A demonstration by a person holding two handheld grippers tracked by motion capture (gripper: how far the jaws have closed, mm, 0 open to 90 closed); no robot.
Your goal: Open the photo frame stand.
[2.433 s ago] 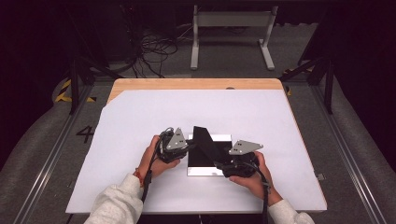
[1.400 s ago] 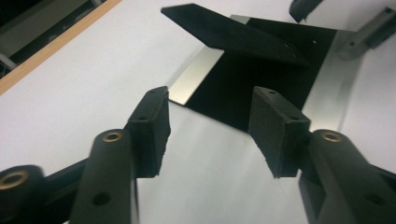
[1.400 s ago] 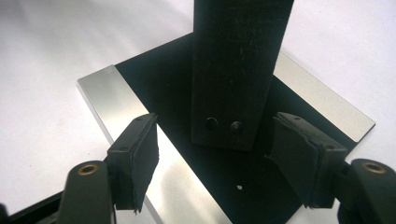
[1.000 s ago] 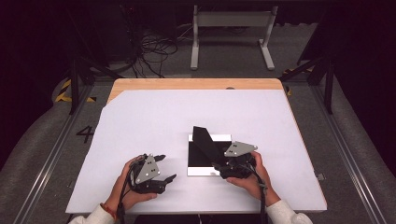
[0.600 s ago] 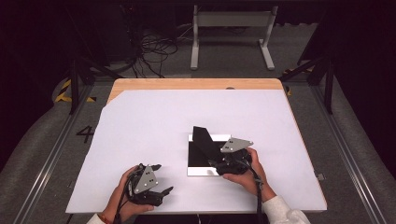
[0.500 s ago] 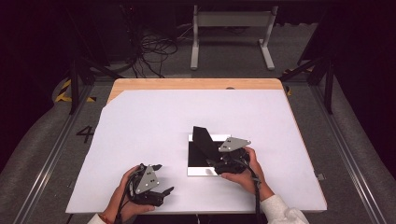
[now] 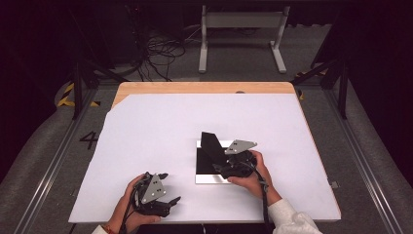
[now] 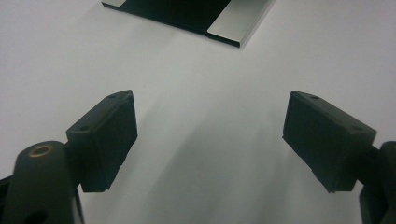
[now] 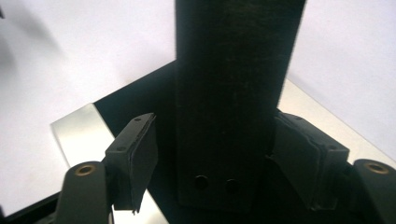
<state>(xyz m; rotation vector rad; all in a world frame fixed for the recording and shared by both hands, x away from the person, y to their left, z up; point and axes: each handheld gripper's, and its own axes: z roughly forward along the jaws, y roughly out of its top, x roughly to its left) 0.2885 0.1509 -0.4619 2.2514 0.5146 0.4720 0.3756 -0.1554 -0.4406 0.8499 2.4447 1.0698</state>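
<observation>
L tongs idle, R tongs at black flap

L tongs (image 7: 168, 195) hovering spread over bare table (image 7: 160, 131) near front edge, having just widened; R tongs (image 7: 217, 168) straddling upright flap (image 9: 233, 93) on tray (image 7: 207, 176), left pad not touching.

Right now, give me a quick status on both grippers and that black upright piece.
Left gripper open, empty, near table edge. Right gripper straddles the black upright panel; one jaw touches, other shows a gap. Panel stands on the black-and-silver base plate. Nothing in the way.

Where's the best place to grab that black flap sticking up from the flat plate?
Probably the black flap near its foot, by its two long edges, coming in level from the front, as the right gripper does: the strip is narrow, straight-sided and upright, so pads meet it squarely.
</observation>
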